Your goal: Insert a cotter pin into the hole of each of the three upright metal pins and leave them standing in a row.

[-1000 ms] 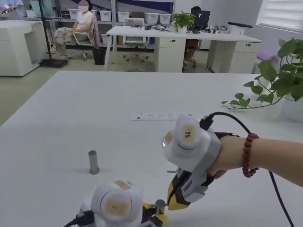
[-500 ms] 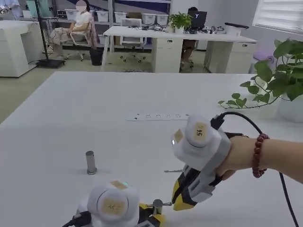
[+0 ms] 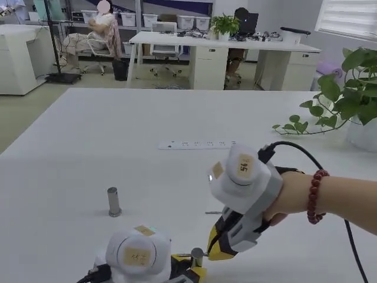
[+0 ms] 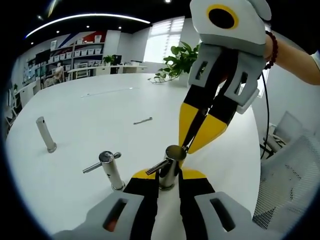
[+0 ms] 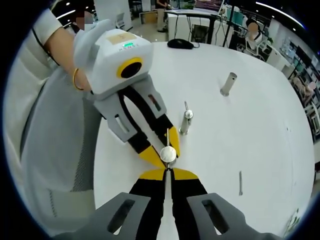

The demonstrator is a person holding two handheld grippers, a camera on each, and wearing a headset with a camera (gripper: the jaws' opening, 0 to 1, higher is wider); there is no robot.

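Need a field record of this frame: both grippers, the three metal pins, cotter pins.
left gripper: shut on near pin, which stands upright
right gripper: shut on cotter pin at the near pin's side; the pin's tip pokes out the other side
second pin: upright, free-standing, second cotter pin through its hole
far pin: upright, no cotter pin
loose cotter pin: lying flat on table, apart from all pins
progress: one pin fitted, one being fitted, one untouched
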